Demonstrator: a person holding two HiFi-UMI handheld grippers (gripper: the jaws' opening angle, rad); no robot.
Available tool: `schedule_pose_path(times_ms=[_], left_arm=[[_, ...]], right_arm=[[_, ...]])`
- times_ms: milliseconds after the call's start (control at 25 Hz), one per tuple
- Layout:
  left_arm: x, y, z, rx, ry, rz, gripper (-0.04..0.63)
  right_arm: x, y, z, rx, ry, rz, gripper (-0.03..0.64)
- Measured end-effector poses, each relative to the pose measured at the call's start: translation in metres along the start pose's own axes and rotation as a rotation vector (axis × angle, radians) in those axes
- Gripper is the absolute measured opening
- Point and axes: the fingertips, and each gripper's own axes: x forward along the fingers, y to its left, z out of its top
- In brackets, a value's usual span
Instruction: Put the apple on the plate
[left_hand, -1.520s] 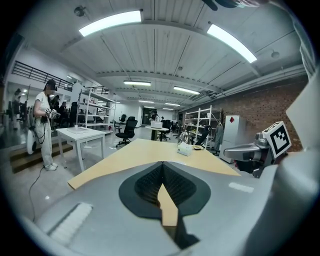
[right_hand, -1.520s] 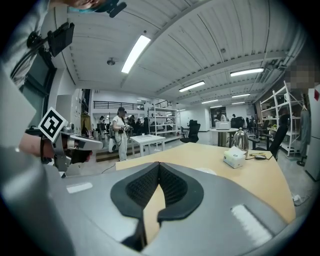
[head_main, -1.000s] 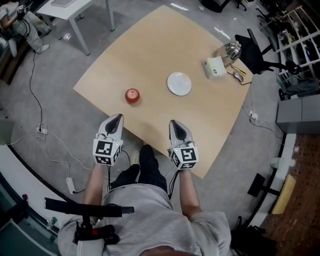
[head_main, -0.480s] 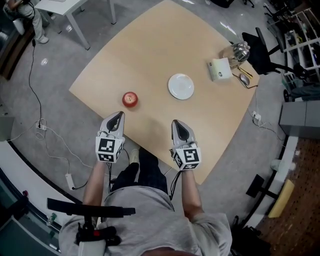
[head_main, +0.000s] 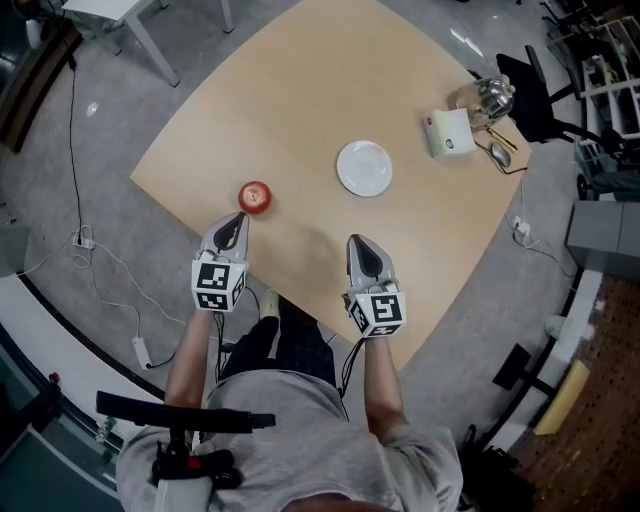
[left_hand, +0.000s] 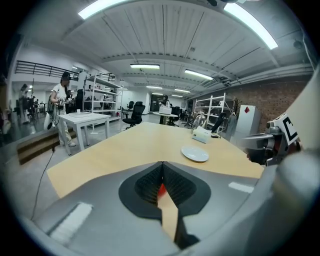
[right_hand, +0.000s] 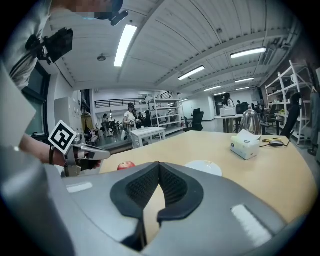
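Note:
A red apple (head_main: 255, 196) sits on the wooden table (head_main: 300, 100) near its left edge. The white plate (head_main: 364, 168) lies empty to its right, about mid-table. My left gripper (head_main: 240, 218) is shut and empty, its tip just short of the apple; in the left gripper view only a red sliver of the apple (left_hand: 161, 190) shows behind the closed jaws. My right gripper (head_main: 357, 241) is also shut and empty, over the near table edge, short of the plate. In the right gripper view the apple (right_hand: 126, 165) and plate (right_hand: 204, 166) lie ahead.
A white tissue box (head_main: 449, 133), a glass kettle (head_main: 488, 97) and a mouse (head_main: 500, 152) sit at the table's far right corner. A black chair (head_main: 535, 90) stands beyond it. A white table (head_main: 120, 12) and floor cables (head_main: 95, 250) are at the left.
Both grippers have moved forward and down over the table's near edge. The left gripper's tip has closed in on the apple. Both stay shut.

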Motion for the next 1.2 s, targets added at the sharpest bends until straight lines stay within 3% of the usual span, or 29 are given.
schedule_pose_path(times_ms=[280,760,1200], left_arm=[[0.0,0.001,-0.007,0.022,0.03,0.009,0.104],[0.014,0.006,-0.014,0.0,0.075,0.029,0.315],[0.046,0.015,-0.036,-0.037,0.123,0.024,0.403]], right_arm=[[-0.002,0.001,0.0,0.017,0.014,0.004,0.006],[0.0,-0.002,0.001,0.036,0.028,0.018,0.006],[0.016,-0.018,-0.014,0.054,0.052,-0.001,0.006]])
